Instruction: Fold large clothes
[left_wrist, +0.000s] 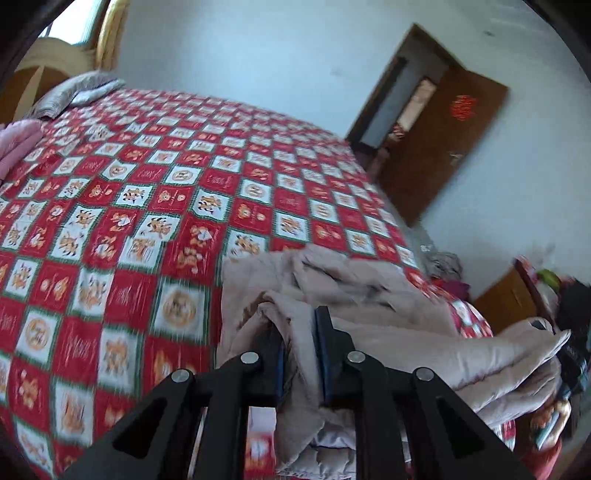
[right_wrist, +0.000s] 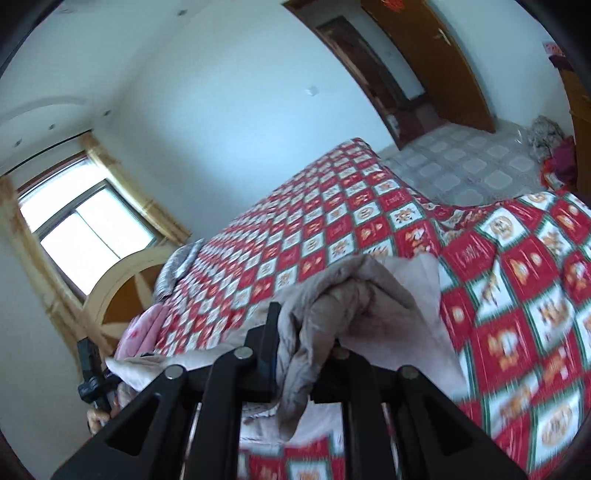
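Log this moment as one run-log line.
left gripper: shut on beige garment | right gripper: shut on beige garment | garment lifted over checked bedspread

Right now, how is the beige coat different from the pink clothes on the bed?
The beige coat is pinched by both tongs, left and right, and bunched up near the cameras; the pink clothes lie untouched far off by the headboard. The coat looks big; the pink pile shows only a little. Both are soft clothes over the same red checked bedspread.
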